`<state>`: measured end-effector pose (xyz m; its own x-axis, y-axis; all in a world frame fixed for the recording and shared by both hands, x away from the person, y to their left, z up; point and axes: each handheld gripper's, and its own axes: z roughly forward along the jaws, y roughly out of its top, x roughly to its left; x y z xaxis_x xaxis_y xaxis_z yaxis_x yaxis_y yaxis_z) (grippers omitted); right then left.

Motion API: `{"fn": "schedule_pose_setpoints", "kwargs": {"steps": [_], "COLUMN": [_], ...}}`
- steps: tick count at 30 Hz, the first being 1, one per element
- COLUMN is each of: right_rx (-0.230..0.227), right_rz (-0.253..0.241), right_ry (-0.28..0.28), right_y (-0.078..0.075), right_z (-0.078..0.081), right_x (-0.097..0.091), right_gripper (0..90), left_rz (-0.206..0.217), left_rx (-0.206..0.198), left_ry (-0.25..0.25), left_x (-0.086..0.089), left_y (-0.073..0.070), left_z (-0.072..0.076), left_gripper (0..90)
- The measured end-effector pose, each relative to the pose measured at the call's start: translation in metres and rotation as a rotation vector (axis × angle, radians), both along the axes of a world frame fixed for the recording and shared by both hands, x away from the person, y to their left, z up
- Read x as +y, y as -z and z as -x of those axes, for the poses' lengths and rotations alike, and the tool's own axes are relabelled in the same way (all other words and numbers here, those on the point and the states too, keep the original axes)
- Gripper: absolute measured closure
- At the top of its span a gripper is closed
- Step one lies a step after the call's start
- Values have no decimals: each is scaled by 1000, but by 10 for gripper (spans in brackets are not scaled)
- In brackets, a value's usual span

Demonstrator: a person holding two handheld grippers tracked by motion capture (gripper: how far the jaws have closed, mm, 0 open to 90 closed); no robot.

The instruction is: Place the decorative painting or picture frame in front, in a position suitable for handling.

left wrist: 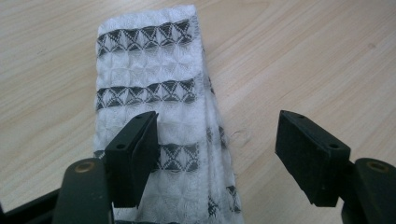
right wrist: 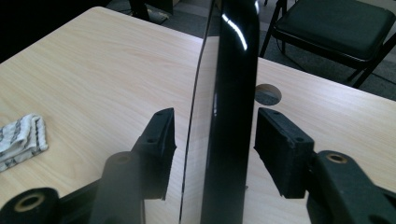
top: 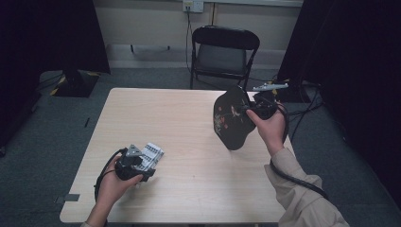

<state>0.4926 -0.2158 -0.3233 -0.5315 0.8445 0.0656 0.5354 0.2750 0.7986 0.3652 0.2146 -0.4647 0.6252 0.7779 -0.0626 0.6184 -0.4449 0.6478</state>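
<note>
Close your right gripper [top: 250, 109] squarely on the black tray's [top: 230, 120] rim, since its jaws flank it untouching, while your spread left gripper [top: 147, 166] straddles the folded cloth [left wrist: 156, 100] near the table's [top: 189, 198] front-left corner.

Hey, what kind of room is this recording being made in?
Probably a small recording space or lab, not a home: black curtains hang at both sides, a lone folding chair faces a bare wooden table, and cables trail over grey carpet.
</note>
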Motion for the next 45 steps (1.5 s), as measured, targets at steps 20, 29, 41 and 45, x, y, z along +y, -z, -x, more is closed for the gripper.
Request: {"fn": "schedule_pose_setpoints", "kwargs": {"steps": [20,29,41,45], "right_rx": [12,-7,-5,-12], "right_rz": [-74,-119,-142,-148], "right_ry": [40,-1,-111,-129], "right_y": [9,5,14,18], "right_z": [1,15,48,57], "right_x": [7,14,41,47], "right_gripper": [812,813,813,812], "left_rz": [-4,-10,-19,-27], "left_rx": [-7,-6,-12,-16], "left_ry": [8,4,6,13], "left_x": [2,1,1,-1], "left_y": [-4,-5,-5,-7], "left_z": [1,1,2,2], "left_gripper": [300,299,299,298]}}
